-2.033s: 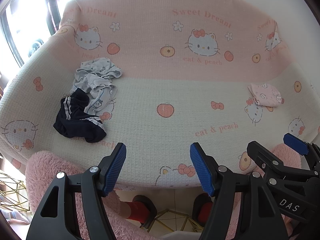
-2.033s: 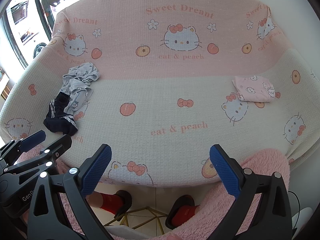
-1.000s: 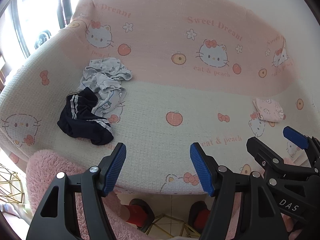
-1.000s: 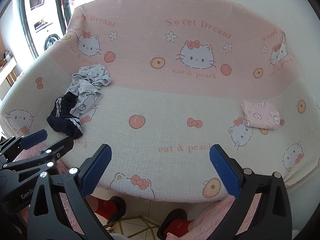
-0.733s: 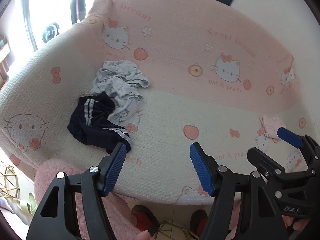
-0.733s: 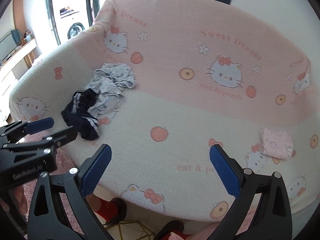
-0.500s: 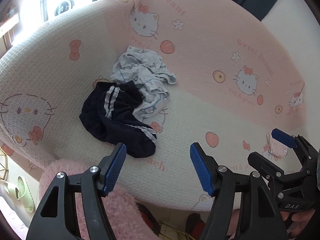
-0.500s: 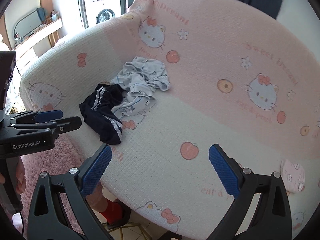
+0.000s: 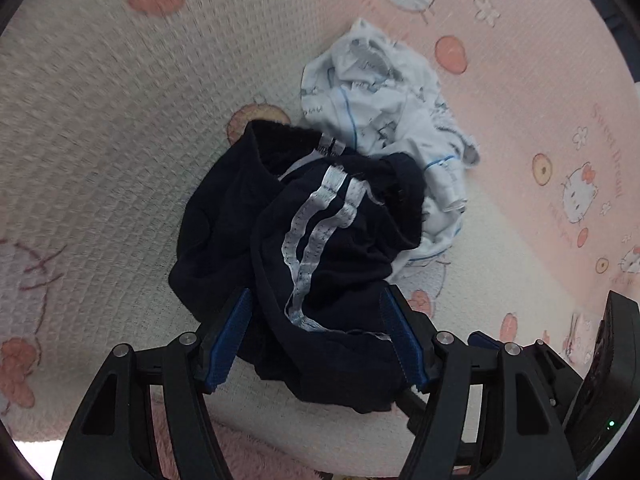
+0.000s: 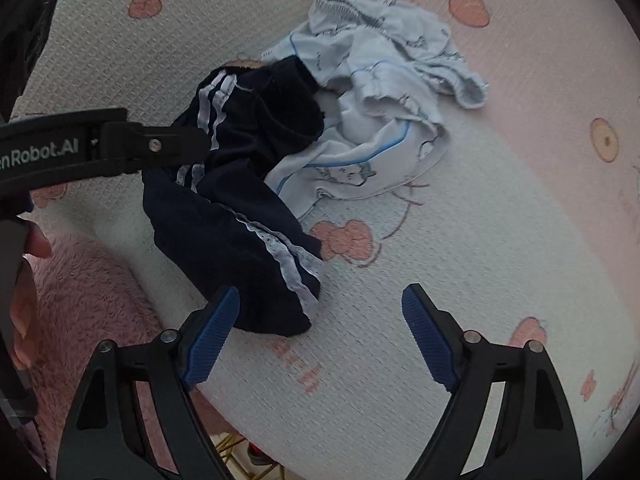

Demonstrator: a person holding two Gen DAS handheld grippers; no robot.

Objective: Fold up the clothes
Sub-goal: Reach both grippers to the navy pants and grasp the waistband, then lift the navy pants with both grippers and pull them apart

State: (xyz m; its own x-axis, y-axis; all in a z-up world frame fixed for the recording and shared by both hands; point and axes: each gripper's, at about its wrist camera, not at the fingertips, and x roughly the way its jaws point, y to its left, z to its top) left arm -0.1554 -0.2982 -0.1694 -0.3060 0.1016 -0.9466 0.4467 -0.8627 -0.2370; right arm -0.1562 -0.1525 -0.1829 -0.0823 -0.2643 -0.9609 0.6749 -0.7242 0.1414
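Crumpled navy shorts with white side stripes (image 9: 304, 248) lie on the sofa seat; they also show in the right wrist view (image 10: 236, 192). A crumpled pale blue printed garment (image 9: 384, 92) lies just behind and partly under them, and shows in the right wrist view too (image 10: 376, 80). My left gripper (image 9: 316, 340) is open, its blue pads on either side of the shorts' near edge. My right gripper (image 10: 320, 332) is open and empty, just right of the shorts' near corner. The left gripper's body (image 10: 100, 144) reaches over the shorts in the right wrist view.
The sofa is covered by a pink and cream Hello Kitty blanket (image 9: 100, 100). Pink fluffy fabric (image 10: 88, 288) lies at the seat's front edge. The right gripper's body (image 9: 608, 380) shows at the left wrist view's lower right.
Both grippers have moved left and down close to the clothes pile. The left gripper now straddles the navy shorts. The folded pink garment at the right has left both views.
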